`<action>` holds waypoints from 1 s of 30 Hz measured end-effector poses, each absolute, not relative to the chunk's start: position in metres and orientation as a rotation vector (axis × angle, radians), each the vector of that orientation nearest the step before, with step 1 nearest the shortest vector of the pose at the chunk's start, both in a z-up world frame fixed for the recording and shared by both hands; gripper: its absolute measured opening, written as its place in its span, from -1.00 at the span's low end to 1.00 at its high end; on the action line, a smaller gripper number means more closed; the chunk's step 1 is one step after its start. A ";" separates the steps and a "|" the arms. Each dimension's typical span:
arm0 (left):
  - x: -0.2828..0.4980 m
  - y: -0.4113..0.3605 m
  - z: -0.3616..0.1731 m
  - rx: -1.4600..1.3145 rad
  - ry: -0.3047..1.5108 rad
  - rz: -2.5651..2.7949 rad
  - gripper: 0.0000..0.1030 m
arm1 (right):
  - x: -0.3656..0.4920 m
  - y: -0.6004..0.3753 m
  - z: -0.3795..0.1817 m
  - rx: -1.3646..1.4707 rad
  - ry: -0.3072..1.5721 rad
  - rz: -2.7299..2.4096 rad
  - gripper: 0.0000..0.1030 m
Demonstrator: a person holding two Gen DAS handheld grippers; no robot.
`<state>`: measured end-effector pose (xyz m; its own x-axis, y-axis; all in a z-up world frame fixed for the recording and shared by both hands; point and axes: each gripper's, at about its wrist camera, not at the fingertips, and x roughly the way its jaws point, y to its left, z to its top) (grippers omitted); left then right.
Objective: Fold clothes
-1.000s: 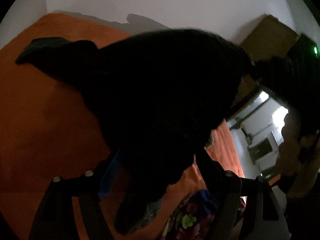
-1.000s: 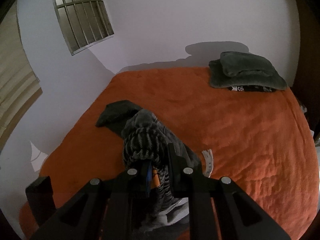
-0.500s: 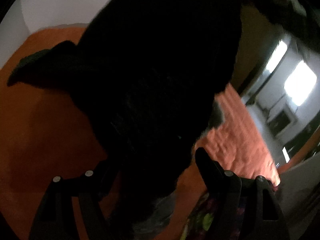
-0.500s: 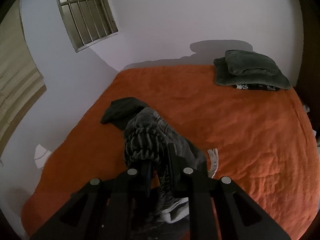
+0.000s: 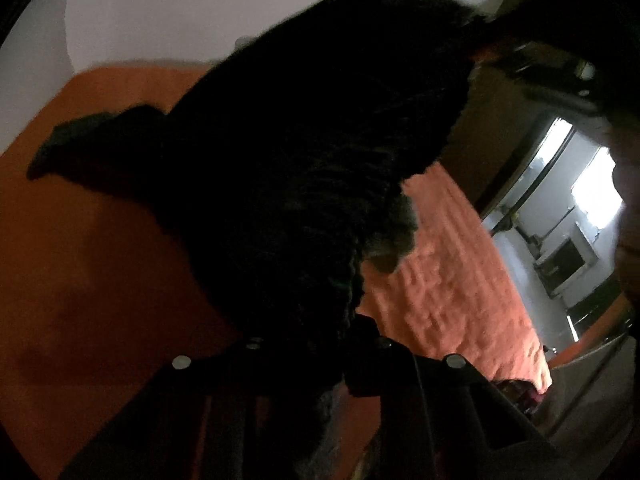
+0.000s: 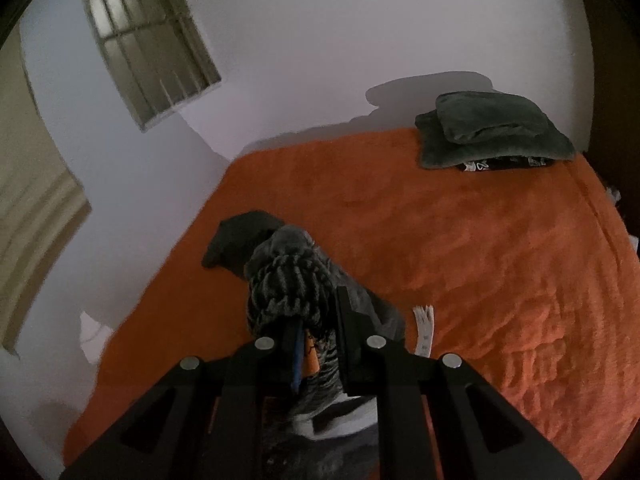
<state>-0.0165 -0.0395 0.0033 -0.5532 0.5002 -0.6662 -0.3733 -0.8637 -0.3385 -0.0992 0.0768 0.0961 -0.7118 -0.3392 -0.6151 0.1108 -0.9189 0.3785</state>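
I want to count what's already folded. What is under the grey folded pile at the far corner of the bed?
Under the grey folded pile a black garment with white print peeks out at the front edge. The rest of it is covered.

Orange bedspread [image 6: 480, 240] covers bed, filling lower frame. White wall [image 6: 320, 60] behind. Barred window [image 6: 148, 40] at 11 o'clock. White tag [image 6: 424, 326] lies on bedspread just past centre at 5 o'clock. Bright doorway [image 5: 560, 208] at 3 o'clock, left view.

Orange bedspread [image 6: 460, 220]; dark grey striped-knit garment [image 6: 288, 280] (white label); grey-green folded stack [image 6: 492, 132].
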 end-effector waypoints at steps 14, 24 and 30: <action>-0.057 0.148 0.208 -0.875 0.000 2.264 -0.65 | -0.160 0.301 0.229 0.980 -0.837 -2.741 -0.80; -0.040 0.265 0.393 -0.584 -0.077 2.065 -0.66 | -0.092 0.446 0.434 0.663 -0.674 -3.005 -0.83; -0.028 0.200 0.417 -0.522 -0.256 1.959 -0.66 | -0.063 0.387 0.522 0.612 -0.367 -3.091 -0.83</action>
<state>-0.0281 0.2002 0.4174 -0.3606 0.9000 -0.2449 -0.8067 -0.4328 -0.4025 -0.0629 0.3874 0.5216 -0.9250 -0.0144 -0.3797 -0.0750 -0.9727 0.2195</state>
